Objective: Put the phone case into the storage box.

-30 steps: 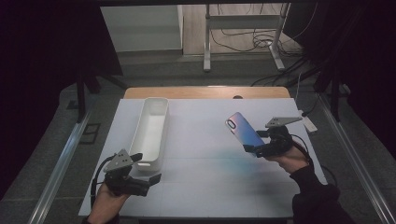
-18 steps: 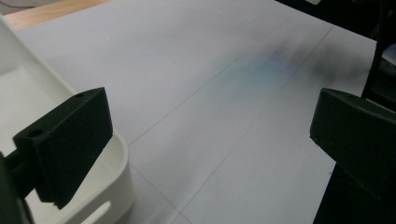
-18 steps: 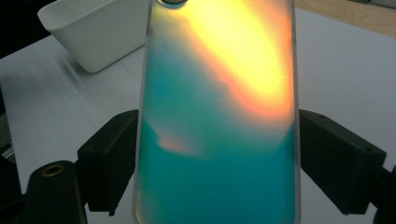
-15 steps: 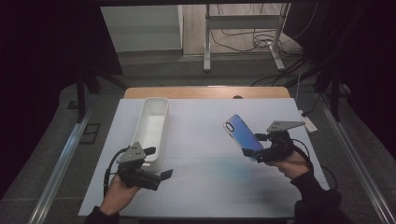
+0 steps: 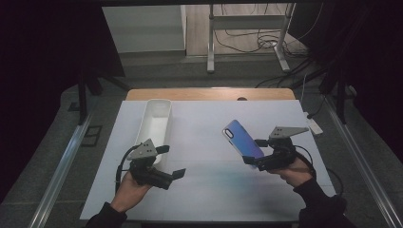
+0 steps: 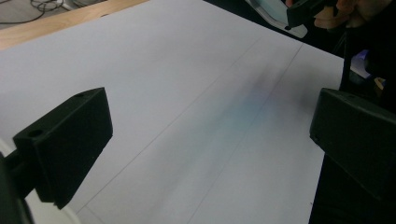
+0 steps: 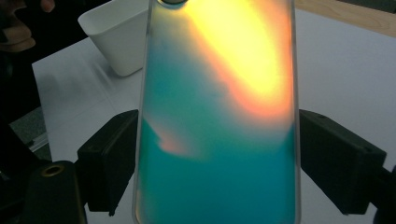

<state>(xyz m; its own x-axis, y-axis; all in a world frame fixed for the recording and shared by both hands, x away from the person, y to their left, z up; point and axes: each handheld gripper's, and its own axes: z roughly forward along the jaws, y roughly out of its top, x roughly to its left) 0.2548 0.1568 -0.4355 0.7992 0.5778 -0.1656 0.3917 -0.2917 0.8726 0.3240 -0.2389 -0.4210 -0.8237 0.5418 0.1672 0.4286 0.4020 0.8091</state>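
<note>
An iridescent blue phone (image 5: pixel 241 139) is held tilted above the right half of the table, and my right gripper (image 5: pixel 254 152) is shut on its lower part. In the right gripper view the phone (image 7: pixel 219 112) glows teal and orange between the two black jaws of the right gripper (image 7: pixel 219 161), which press on its long edges. My left gripper (image 5: pixel 171 161) is open near the table's front left, its jaws pointing right over bare white table. The left gripper (image 6: pixel 210 135) holds nothing between its wide-apart jaws in its own view. The phone (image 6: pixel 275 11) appears at the top right there.
A long white tray (image 5: pixel 154 122) lies on the left half of the white table (image 5: pixel 214 185), just beyond my left gripper, and appears as the tray (image 7: pixel 116 37) in the right gripper view. A wooden strip (image 5: pixel 209 93) edges the far side. Cables and a metal stand are on the floor behind.
My left gripper has come away from the tray's near end, moved right and turned its jaws rightward. The right gripper and phone have shifted only slightly left and down.
</note>
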